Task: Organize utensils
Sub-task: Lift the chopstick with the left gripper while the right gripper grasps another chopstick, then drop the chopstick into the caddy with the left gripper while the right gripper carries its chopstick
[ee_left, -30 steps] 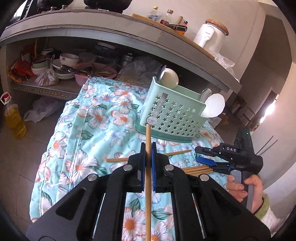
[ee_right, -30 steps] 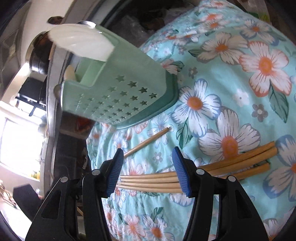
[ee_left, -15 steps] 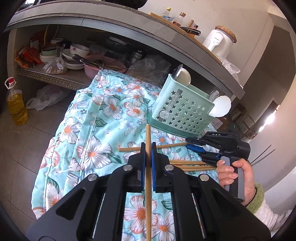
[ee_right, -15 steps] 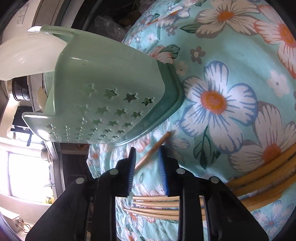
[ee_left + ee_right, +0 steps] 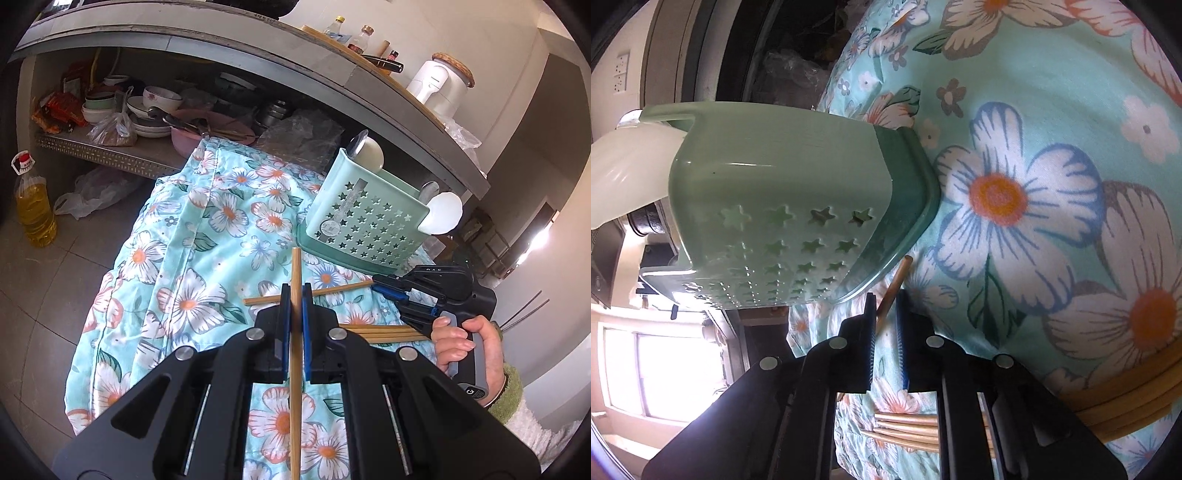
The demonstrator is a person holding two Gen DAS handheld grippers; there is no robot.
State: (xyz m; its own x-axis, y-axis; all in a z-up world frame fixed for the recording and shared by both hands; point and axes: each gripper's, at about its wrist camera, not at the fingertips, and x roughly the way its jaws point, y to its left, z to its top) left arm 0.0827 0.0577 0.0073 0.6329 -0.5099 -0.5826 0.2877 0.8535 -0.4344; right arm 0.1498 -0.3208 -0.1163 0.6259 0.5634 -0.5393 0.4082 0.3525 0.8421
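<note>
**Utensil sort: two chopsticks in hand, holder ahead**

Kitchen alcove, grey shelf of bowls behind; work surface is a counter draped in floral cloth (image 5: 207,236).

- Utensil holder (image 5: 365,221): mint green, star-punched wall, upright at the far right of the cloth, on a darker green tray. White spoons (image 5: 443,214) already stand in it.
- Left claw (image 5: 293,295): closed on one chopstick (image 5: 295,369), which runs lengthwise between the jaws, its tip pointing toward the holder's near left corner.
- Right claw (image 5: 886,306): jaws drawn nearly together around the end of a loose chopstick (image 5: 895,291) lying on the cloth; whether they actually pinch it cannot be told. That stick's long axis runs crosswise to the left claw's, and its far tip lies just beside the holder's tray edge.
- Bundle of chopsticks (image 5: 908,428): still flat on the cloth, under and behind the right claw, well short of the holder.

Judgement: the right claw is nearer the holder; its stick must rise and tip upright before it can clear the rim. Open room lies above the holder; the tray edge crowds the stick's tip, and the cloth drops away at the left.
</note>
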